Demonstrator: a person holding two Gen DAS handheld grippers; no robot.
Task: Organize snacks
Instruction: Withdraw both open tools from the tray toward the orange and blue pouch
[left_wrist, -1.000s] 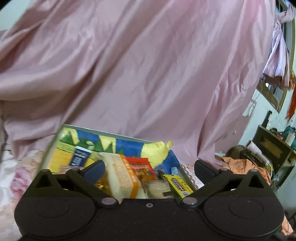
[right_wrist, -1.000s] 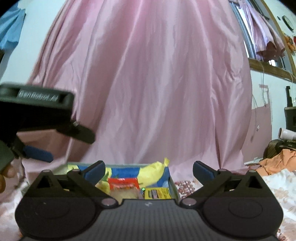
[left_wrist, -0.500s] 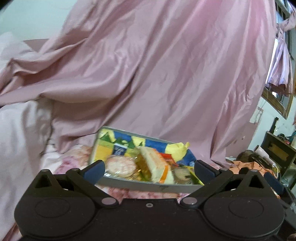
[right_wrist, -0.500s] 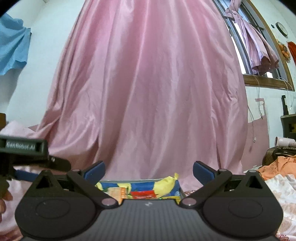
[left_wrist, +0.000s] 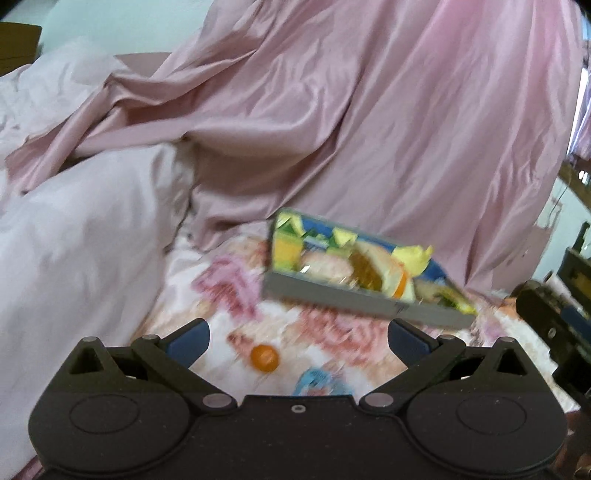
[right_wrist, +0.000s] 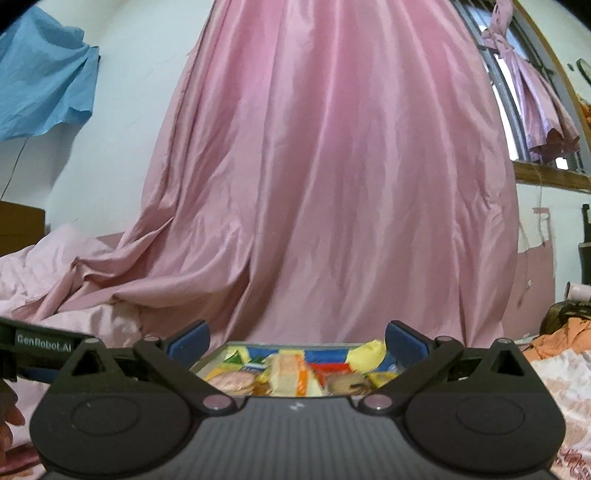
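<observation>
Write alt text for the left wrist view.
Open, empty left claw hovers over a floral bedsheet, with a small orange round snack lying between its fingers. Beyond sits a grey tray of colourful packaged snacks, backed by pink satin drapery.

We see open floral bed (left_wrist: 332, 332) between our left tongs (left_wrist: 297, 338) and the snack tray (left_wrist: 354, 299) at one o'clock; only a small orange ball (left_wrist: 264, 358) lies there. A pale pillow (left_wrist: 81, 236) blocks nine o'clock, pink drapery (left_wrist: 369, 129) twelve o'clock, and the right tongs (right_wrist: 297, 341) crowd three o'clock.
</observation>
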